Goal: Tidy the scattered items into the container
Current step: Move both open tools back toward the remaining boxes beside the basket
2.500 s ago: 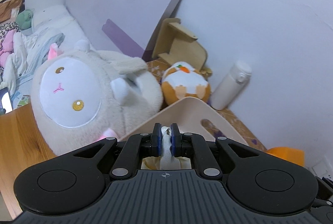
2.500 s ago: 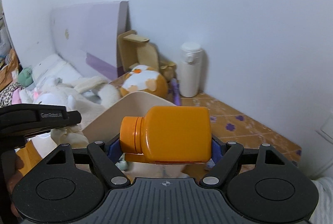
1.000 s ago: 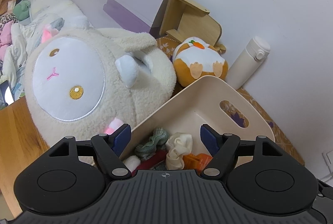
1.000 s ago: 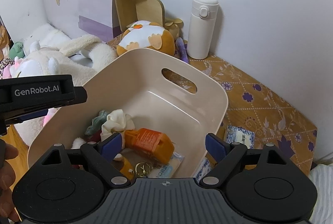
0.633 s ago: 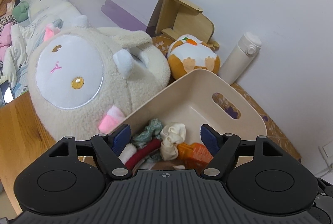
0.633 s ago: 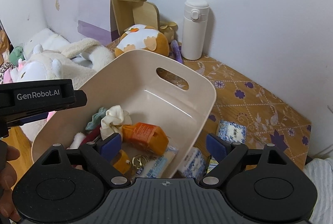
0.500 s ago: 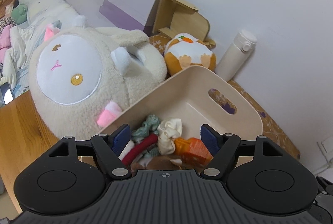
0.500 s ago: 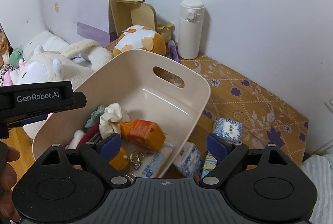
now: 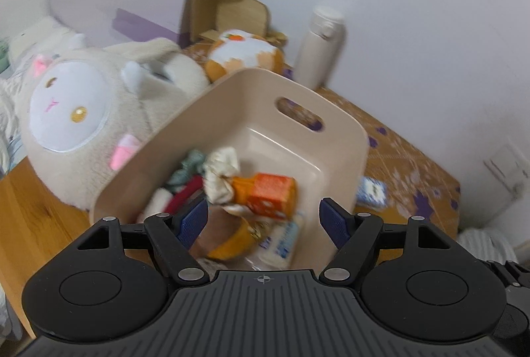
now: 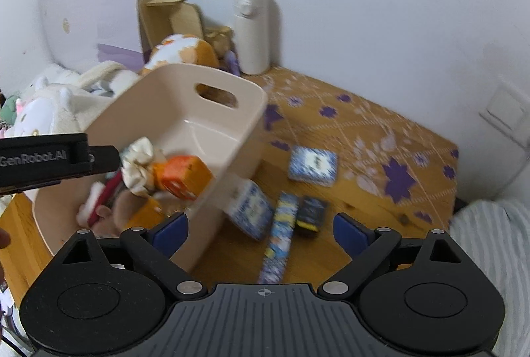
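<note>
A home bedroom is indicated: plush toys, among them a large sheep plush (image 9: 82,111), are piled beside bedding (image 10: 493,244), and a white thermos (image 10: 253,29) is stood against a plain white wall.

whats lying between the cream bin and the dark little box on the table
In the right wrist view, a blue patterned packet leans by the cream bin, then a long patterned pack lies beside the dark little box.

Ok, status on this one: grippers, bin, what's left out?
Left gripper open, empty. Right gripper open, empty. Orange bottle in the bin. Blue packets loose on the table beside it.
</note>
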Available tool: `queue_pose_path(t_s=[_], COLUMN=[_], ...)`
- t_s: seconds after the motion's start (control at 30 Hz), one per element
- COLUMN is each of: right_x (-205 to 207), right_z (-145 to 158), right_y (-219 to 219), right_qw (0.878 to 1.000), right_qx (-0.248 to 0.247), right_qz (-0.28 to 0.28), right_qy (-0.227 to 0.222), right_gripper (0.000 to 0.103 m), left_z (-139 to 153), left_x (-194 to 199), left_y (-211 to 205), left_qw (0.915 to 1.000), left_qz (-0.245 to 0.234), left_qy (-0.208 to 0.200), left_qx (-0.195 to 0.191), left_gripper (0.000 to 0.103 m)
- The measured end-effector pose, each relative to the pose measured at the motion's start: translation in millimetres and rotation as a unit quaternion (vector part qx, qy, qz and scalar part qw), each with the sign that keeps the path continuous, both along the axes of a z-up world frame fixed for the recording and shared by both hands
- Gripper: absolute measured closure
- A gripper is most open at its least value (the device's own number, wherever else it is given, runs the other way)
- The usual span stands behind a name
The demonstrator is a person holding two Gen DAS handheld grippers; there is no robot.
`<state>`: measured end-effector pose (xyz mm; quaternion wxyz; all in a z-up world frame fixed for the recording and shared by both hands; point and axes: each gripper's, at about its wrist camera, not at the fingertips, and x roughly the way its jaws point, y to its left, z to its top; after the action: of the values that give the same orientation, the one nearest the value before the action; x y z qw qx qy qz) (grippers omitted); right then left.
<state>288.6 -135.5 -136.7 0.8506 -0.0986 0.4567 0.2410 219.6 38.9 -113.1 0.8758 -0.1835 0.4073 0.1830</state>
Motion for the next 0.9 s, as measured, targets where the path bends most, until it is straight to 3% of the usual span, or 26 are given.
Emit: queue_pose_path(t_s=[0.3,0.5,0.57,0.73,0.9], right_x=[5,17,23,39,55], right_z=[-17,-26,-31,-47,-58], right_y=[-57,-83,-90,-102,-107], right_qw=[0.999,0.999,0.999,0.999,0.998], right_qx=[-0.011,-0.018,-0.02,-0.023,-0.018], right_qz=[-0.035,-0.037,-0.036,-0.031,-0.028], right_qy=[0.015,0.021,0.025,0.037,0.046], right_gripper=[0.008,0.008,0.008,0.008,0.008], left_z=[-11,-34,-38,-43,-36], left_x=[2,6,6,16,27], left_y=[-53,-82,-94,-113,-128], left_qw=[0.9995,0.9988,0.9997,0.9992,0.9995], left_qz=[-0.03,-0.019,-0.009,0.02,0.022], left_qy=[0.003,0.03,0.022,0.019,0.013], left_qx=[0.004,-0.033,-0.008,0.031,0.019], left_gripper=[0.027,0.027,0.02,0.018,0.018])
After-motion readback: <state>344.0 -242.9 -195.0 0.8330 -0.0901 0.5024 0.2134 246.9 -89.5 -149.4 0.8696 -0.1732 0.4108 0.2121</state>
